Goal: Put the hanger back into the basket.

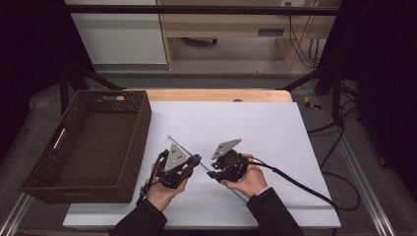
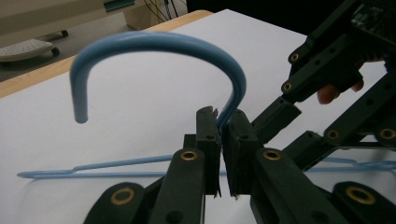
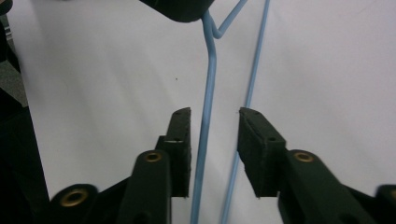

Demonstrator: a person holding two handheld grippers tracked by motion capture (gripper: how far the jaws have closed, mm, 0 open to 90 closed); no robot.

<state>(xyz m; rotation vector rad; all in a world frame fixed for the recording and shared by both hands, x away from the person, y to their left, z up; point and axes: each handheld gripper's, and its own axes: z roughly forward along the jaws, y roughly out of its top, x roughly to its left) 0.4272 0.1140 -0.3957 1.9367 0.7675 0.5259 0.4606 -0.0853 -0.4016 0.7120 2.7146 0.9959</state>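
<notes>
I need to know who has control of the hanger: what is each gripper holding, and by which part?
The left gripper clamps the blue wire hanger at the neck below its hook. The right gripper stands open around the hanger's wires, gripping nothing.

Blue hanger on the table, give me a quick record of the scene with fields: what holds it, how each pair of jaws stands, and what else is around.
thing in hand: blue hanger, thin wire with a curved hook
left gripper: jaws shut on the hanger's neck, just below the hook
right gripper: jaws apart, two hanger wires between them, pads not pressing
surface: white sheet on a wooden table
nearby: brown wicker basket at the left, nothing visible inside
</notes>
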